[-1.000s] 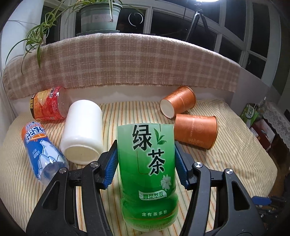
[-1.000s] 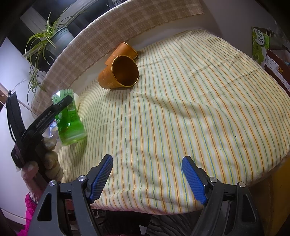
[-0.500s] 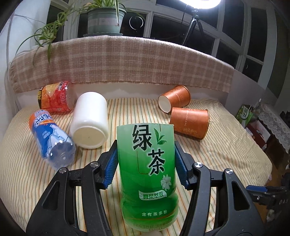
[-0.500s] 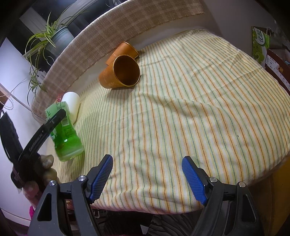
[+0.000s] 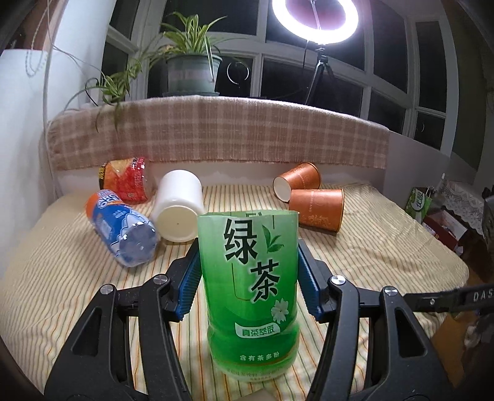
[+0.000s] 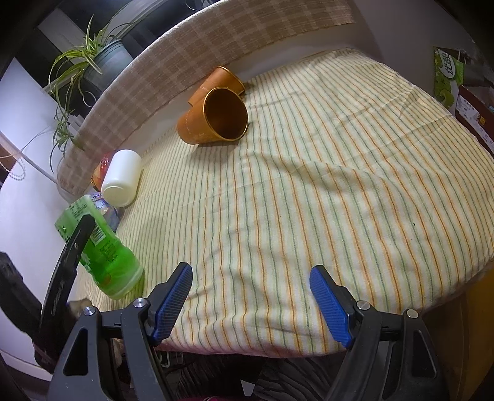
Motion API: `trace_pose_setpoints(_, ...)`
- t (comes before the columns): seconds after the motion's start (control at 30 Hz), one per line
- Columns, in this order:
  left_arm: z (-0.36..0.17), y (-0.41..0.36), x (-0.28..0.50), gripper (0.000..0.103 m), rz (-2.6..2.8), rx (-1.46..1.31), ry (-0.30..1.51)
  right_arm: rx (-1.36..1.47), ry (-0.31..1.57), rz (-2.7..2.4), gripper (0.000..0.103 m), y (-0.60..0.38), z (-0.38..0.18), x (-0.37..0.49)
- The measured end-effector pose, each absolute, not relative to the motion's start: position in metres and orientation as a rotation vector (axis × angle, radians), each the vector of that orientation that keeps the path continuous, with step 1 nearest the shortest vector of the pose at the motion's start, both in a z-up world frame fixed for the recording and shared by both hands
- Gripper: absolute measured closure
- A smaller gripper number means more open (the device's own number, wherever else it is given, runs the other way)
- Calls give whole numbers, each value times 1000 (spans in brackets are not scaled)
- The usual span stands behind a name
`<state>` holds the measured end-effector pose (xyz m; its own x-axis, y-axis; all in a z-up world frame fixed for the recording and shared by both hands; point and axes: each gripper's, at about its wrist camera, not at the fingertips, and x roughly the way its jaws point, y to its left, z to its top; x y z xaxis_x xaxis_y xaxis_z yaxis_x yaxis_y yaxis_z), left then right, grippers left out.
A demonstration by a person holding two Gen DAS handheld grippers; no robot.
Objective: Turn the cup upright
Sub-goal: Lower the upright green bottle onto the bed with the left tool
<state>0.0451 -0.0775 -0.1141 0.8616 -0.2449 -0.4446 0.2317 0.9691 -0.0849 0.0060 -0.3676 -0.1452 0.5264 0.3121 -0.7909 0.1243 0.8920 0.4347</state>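
Gripping green cut-bottle cup (image 5: 251,290) w/ left gripper (image 5: 248,277): blue pads (image 5: 189,282) pressed on both sides of label, open cut rim up, rounded base at/near striped tablecloth (image 5: 386,246), contact w/ cloth can't tell. Seen from right wrist view as tilted green cup (image 6: 105,256) at table's near-left edge, left gripper's black finger across it.

Right gripper (image 6: 251,302) spread wide, nothing between pads, hovering over near edge of cloth (image 6: 308,185), well apart from every cup.

Lying on sides farther back: white cup (image 5: 180,211) just behind green one, base toward left cam; blue-label bottle cup (image 5: 122,228) beside it to left; red-label one (image 5: 125,182) behind those, near plaid-covered ledge (image 5: 216,132). Two orange paper cups (image 5: 318,208) right of centre, touching: near one w/ mouth toward right cam, far one (image 5: 298,180) behind it.

Potted plant (image 5: 193,72) on ledge, ring light (image 5: 315,18) above windows.
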Motion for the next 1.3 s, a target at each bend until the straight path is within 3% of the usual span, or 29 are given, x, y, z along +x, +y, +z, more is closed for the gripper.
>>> trace_pose_setpoints(0.63,-120,-60,23,45,-289,-77,567,468,1013,149,22,-355,-142,-12)
trace_pose_setpoints(0.8,-121,-57,22,37,-294,-76,577,454,1007,160,22,-350,-140,-15)
trace_pose_setpoints(0.93,-121,-58,19,21,-311,-68,582,443,1001,169,22,-345,-139,-17)
trace_pose_setpoints(1.3,-118,-55,10,13,-330,-61,606,378,952,190,22,-333,-126,-23)
